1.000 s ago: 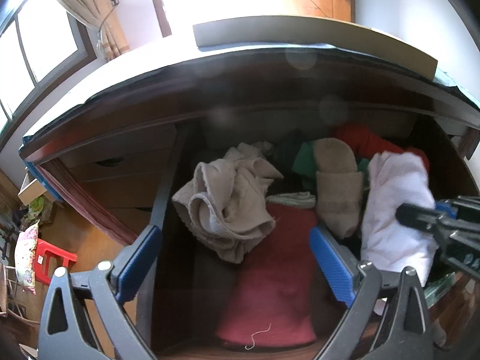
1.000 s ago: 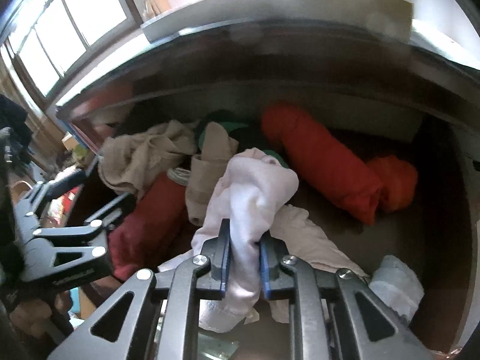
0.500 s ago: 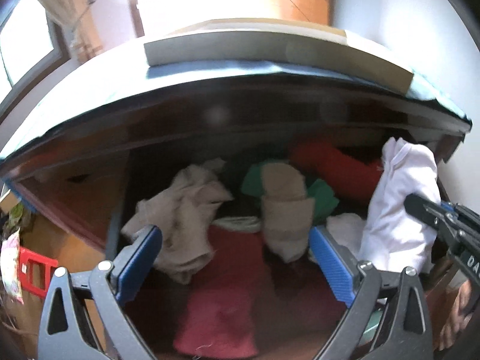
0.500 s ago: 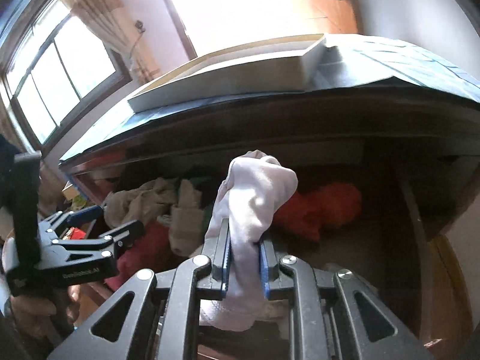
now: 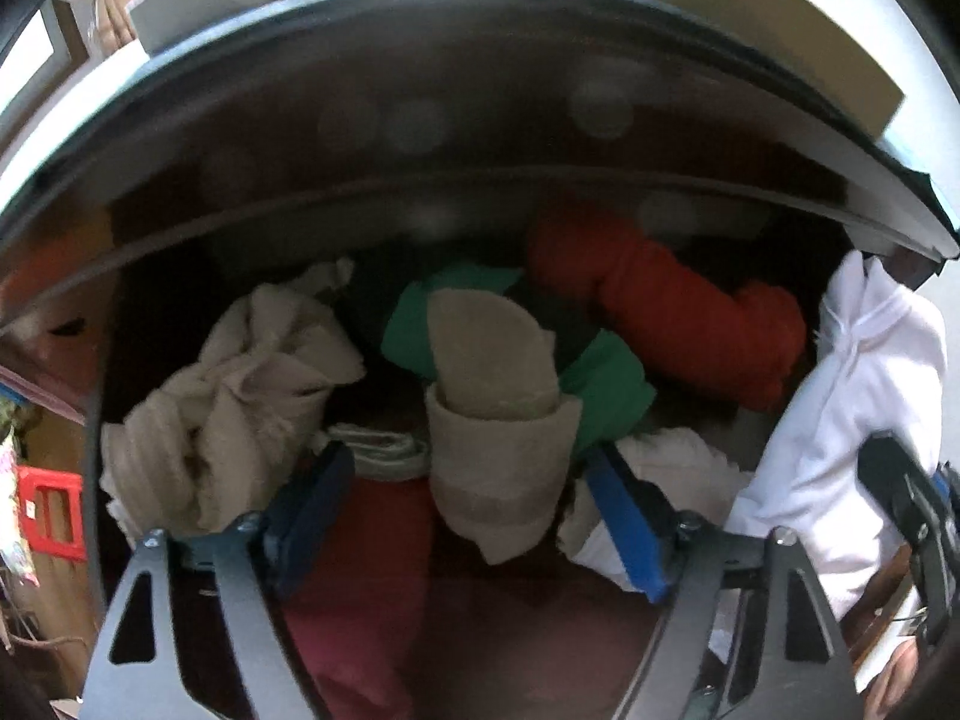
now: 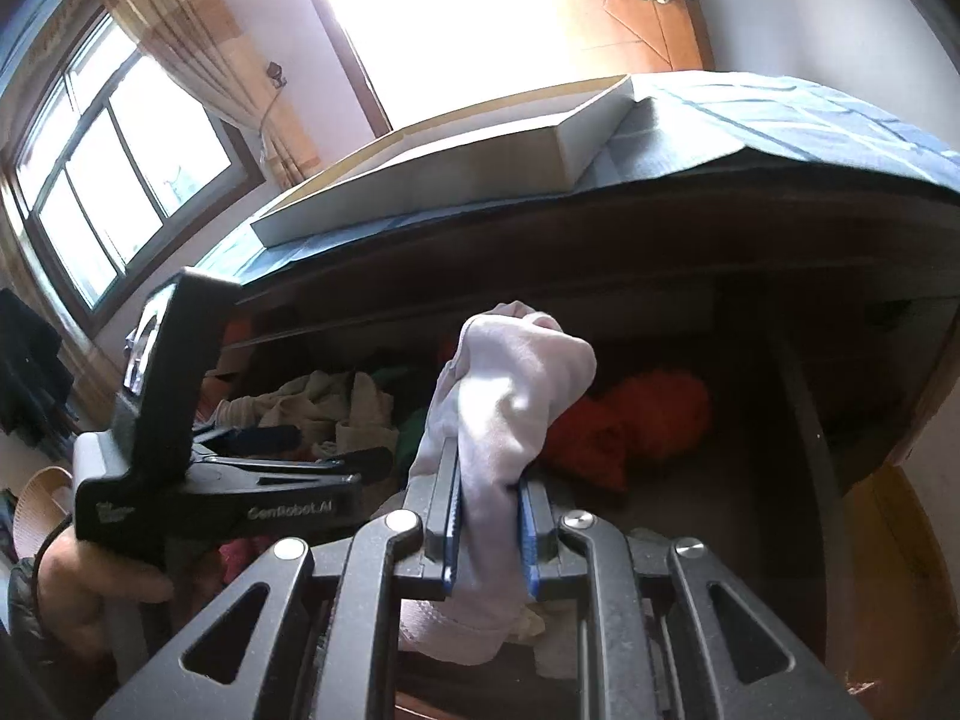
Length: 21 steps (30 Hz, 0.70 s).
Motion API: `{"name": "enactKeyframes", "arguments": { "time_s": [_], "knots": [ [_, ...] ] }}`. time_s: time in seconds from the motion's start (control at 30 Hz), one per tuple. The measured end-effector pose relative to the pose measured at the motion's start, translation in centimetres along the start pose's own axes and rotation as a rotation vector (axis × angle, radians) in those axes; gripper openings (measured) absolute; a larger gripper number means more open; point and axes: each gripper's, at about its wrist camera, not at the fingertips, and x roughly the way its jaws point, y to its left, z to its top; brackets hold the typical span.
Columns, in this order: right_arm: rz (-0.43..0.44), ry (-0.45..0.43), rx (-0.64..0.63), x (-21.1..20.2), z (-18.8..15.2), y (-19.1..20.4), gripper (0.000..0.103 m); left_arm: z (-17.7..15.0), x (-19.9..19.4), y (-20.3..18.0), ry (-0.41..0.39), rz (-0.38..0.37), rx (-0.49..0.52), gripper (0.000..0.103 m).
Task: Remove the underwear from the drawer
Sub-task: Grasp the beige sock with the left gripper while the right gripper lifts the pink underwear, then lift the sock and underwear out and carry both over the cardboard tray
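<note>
The drawer (image 5: 96, 396) stands pulled out and crammed with rolled clothes: an orange roll (image 5: 678, 324), a beige bundle (image 5: 240, 396), green cloth (image 5: 606, 384). The white underwear (image 6: 504, 420) is already lifted above that pile, pinched tight between the 2 jaws of the right gripper (image 6: 489, 525). The left gripper (image 5: 462, 516) gapes wide over a beige sock roll (image 5: 492, 420), holding nothing. What's left, I'd say (not much), is carrying the garment clear and setting it down.

Both grippers are built from dark grey metal plates with triangular cut-outs and silver screws. Blue ribbed pads are fitted on the right gripper (image 6: 489, 525) and left gripper (image 5: 465, 519). "GenRobot.AI" is printed on the left body; bare skin and a dark sleeve are seen at the left hand (image 6: 90, 585).
</note>
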Motion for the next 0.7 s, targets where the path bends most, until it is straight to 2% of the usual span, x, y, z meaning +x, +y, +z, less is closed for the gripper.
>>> {"name": "enactKeyframes", "arguments": {
  "time_s": [0.1,0.2,0.27,0.37,0.43,0.7],
  "knots": [
    [0.004,-0.002,0.007,0.2,-0.2,-0.1,0.018,0.2,0.3,0.0,0.014,-0.011,-0.011,0.076],
    [0.011,0.003,0.014,0.3,-0.2,-0.5,0.018,0.5,0.7,-0.7,0.031,-0.019,0.015,0.068],
    [0.013,0.008,0.018,0.4,-0.3,-0.6,0.018,0.7,0.8,-1.1,0.025,-0.061,0.030,0.042],
    [0.009,0.011,0.027,0.4,-0.2,-1.0,0.018,0.7,0.9,0.2,0.030,-0.107,0.006,0.031],
    [0.007,0.010,0.031,0.4,-0.1,-1.1,0.018,0.4,0.1,0.8,-0.013,-0.135,-0.013,0.029],
    [0.003,-0.014,0.029,-0.5,0.1,-0.3,0.018,-1.8,-3.7,2.3,-0.147,-0.168,-0.032,0.029]
  ]
}}
